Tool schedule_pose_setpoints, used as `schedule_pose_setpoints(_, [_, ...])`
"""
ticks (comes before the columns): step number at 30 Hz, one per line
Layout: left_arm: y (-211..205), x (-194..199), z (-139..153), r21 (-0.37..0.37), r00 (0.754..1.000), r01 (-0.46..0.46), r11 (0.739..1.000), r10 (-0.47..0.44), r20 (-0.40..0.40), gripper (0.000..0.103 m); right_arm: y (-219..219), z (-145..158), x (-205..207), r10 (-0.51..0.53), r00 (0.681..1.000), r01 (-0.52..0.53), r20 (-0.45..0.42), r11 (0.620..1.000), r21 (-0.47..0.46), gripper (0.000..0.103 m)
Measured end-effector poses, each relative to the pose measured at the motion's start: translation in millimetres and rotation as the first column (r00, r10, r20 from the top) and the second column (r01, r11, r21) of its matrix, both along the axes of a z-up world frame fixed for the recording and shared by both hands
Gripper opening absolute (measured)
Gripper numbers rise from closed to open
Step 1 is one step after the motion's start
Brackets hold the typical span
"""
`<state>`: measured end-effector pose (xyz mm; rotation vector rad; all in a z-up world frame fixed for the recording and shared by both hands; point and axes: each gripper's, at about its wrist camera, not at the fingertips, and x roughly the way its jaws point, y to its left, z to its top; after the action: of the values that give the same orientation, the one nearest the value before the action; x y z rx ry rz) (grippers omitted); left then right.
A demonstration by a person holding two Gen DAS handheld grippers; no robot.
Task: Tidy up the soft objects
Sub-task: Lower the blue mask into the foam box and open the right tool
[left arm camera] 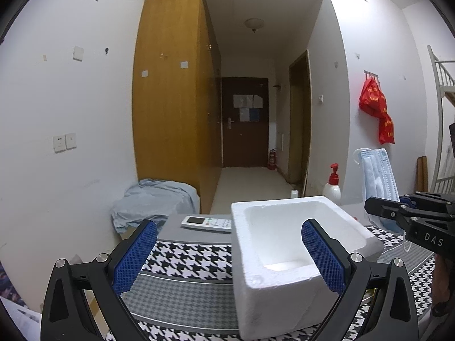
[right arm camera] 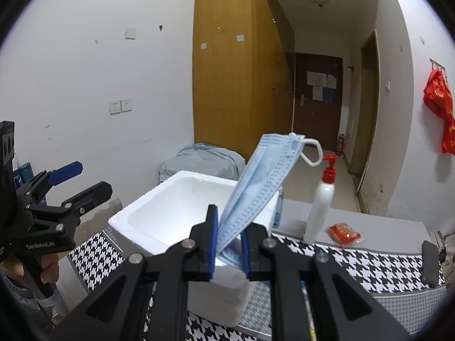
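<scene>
A white foam box (left arm camera: 287, 244) (right arm camera: 173, 213) stands open and empty on the houndstooth tablecloth (left arm camera: 187, 264). My right gripper (right arm camera: 229, 240) is shut on a blue face mask (right arm camera: 258, 182), which sticks up and to the right above the box's near right corner. In the left wrist view the same mask (left arm camera: 376, 179) rises from the right gripper (left arm camera: 378, 207) at the box's right side. My left gripper (left arm camera: 227, 255) stands open in front of the box, its right finger (left arm camera: 321, 253) over the box's hollow. It appears at far left in the right wrist view (right arm camera: 85, 179), held by a hand (right arm camera: 45, 264).
A white remote (left arm camera: 207, 223) lies behind the box on the left. A white pump bottle with a red top (right arm camera: 320, 204) and a red packet (right arm camera: 344, 234) sit to the right, a dark phone (right arm camera: 430, 264) at the table's right edge. Bluish cloth (left arm camera: 153, 201) lies beyond the table.
</scene>
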<state>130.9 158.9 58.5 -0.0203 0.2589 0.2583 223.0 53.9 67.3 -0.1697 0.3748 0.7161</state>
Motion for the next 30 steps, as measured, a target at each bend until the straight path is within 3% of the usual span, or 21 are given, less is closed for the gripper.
schedule_pose_setpoints(30, [28,-26,-9,-0.012,0.998,-0.057,0.998,0.057,0.008,0.102,57,-6,9,0.064,0.998,-0.065,-0.023,0.997,-0.031,0.018])
